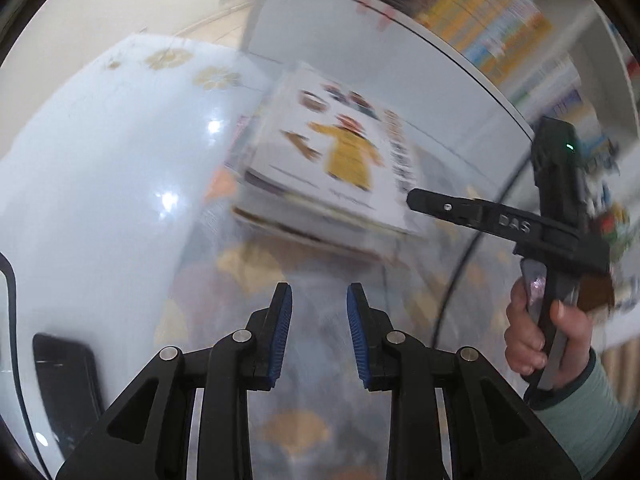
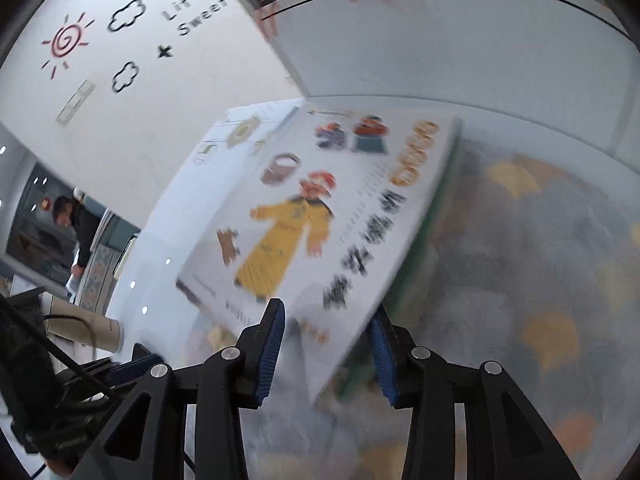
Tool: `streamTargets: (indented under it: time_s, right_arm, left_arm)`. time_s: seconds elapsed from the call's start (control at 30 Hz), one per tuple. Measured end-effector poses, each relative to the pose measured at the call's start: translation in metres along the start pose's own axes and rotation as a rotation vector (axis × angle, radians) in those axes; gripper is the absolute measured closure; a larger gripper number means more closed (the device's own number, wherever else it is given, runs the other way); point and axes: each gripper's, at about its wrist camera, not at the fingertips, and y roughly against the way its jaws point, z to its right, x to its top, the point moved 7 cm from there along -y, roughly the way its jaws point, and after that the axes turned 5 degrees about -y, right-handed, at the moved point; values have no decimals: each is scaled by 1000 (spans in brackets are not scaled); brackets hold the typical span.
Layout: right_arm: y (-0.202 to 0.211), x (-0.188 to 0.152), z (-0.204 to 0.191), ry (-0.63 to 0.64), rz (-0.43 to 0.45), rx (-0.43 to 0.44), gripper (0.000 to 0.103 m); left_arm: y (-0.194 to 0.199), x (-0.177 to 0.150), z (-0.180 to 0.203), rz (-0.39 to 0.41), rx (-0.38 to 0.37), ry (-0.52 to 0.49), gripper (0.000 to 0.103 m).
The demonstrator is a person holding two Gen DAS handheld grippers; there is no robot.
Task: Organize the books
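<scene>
Nearest in my left wrist view, the left gripper [image 1: 319,328] has its blue-padded fingers [image 1: 280,332] apart with nothing between them; only the glossy worktop [image 1: 120,200], white with a pale patterned cover under clear film, shows in the gap. A dark phone-like slab [image 1: 64,376] lies on the worktop at lower left, partly cut off by the frame.

In my right wrist view, the right gripper [image 2: 326,354] also has its fingers apart. The near corner of the top picture book [image 2: 320,220] reaches into the gap. The picture is blurred, and I cannot tell whether either pad touches the cover; I see no clamping.

Further out, the picture book lies flat as the top of a small stack of books [image 1: 312,208] on the worktop, ahead of both grippers. Its white cover bears a figure in a yellow robe, smaller figures above it, and large lettering along one edge. Green edges of lower books show beneath its right side in the right view.

In the left view, a hand [image 1: 540,340] in a pale green sleeve grips the right gripper's handle at the right, one black finger pointing toward the stack.

Beyond the stack stands a white bookshelf [image 1: 400,40], with rows of colourful book spines [image 1: 492,20] in its upper part. A white wall with sun and cloud decals [image 2: 120,40] lies farthest, with a person bent over in the distance at left.
</scene>
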Motion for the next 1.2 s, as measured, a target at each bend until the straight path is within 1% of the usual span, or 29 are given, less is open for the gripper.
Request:
streamTargets:
  time_s: [0.07, 0.1, 0.13, 0.17, 0.2, 0.23, 0.27, 0.3, 0.37, 0.4, 0.43, 0.47, 0.5, 0.53, 0.57, 0.6, 0.67, 0.7, 0.73, 0.77, 0.8, 0.9, 1.03, 1.13, 1.2]
  right_arm:
    - [19, -24, 17, -61, 9, -16, 62]
    - [32, -36, 27, -84, 36, -43, 62]
    - [50, -47, 39, -104, 75, -86, 62]
    - [75, -64, 55, -122, 117, -153, 62]
    - [96, -75, 69, -131, 144, -191, 62]
    - [116, -83, 80, -140, 169, -227, 62]
    - [143, -92, 93, -151, 208, -275, 62]
    - [173, -100, 106, -161, 251, -323, 62]
    - [226, -113, 125, -181, 327, -402, 61]
    - [254, -119, 131, -191, 372, -439, 58]
    - [285, -127, 135, -208, 423, -472, 51]
    - [311, -134, 135, -224, 466, -493, 47]
    - [328, -140, 136, -235, 493, -502, 46]
    - [347, -149, 136, -249, 522, -512, 46]
    - [368, -159, 135, -263, 547, -523, 46]
    - [380, -165, 132, -270, 557, -531, 45]
    - [396, -177, 125, -286, 564, -540, 45]
    - [403, -185, 124, -299, 562, -543, 43]
    - [405, -190, 122, -308, 559, -545, 42]
    - [410, -196, 122, -312, 556, -545, 42]
    - [412, -201, 121, -308, 558, -547, 42]
    - [411, -207, 121, -295, 542, -558, 42]
    - [403, -219, 119, -305, 517, -525, 42]
    - [397, -226, 114, -284, 505, -525, 42]
    - [396, -227, 111, -266, 502, -531, 42]
  left_arm:
    - [8, -12, 27, -10, 1, -70, 76]
    - [12, -20, 49, -23, 17, -135, 76]
    - [15, -25, 61, -29, 35, -173, 76]
    - [19, -29, 80, -28, 60, -232, 76]
    - [26, -31, 105, -4, 75, -298, 76]
    - [32, -32, 124, 22, 74, -336, 75]
    - [39, -32, 144, 48, 65, -370, 72]
    - [46, -32, 165, 69, 53, -400, 72]
    - [59, -30, 206, 102, 8, -450, 70]
    - [69, -29, 233, 130, -6, -470, 70]
    - [77, -27, 251, 156, -11, -475, 68]
    - [86, -26, 269, 183, -14, -473, 62]
    - [94, -25, 285, 208, -14, -470, 53]
    - [100, -26, 300, 235, -21, -464, 47]
    - [104, -26, 311, 256, -25, -456, 32]
    - [113, -26, 323, 287, -25, -443, 24]
    - [126, -29, 339, 332, -19, -421, 19]
    - [131, -31, 346, 341, -13, -418, 17]
    - [131, -32, 353, 334, 0, -424, 14]
    - [130, -35, 357, 324, 13, -431, 5]
    - [129, -37, 361, 317, 25, -434, 2]
    - [125, -49, 363, 308, 87, -427, 2]
    - [122, -65, 365, 295, 146, -430, 2]
    - [124, -70, 364, 301, 215, -428, 2]
    - [124, -71, 361, 300, 237, -408, 2]
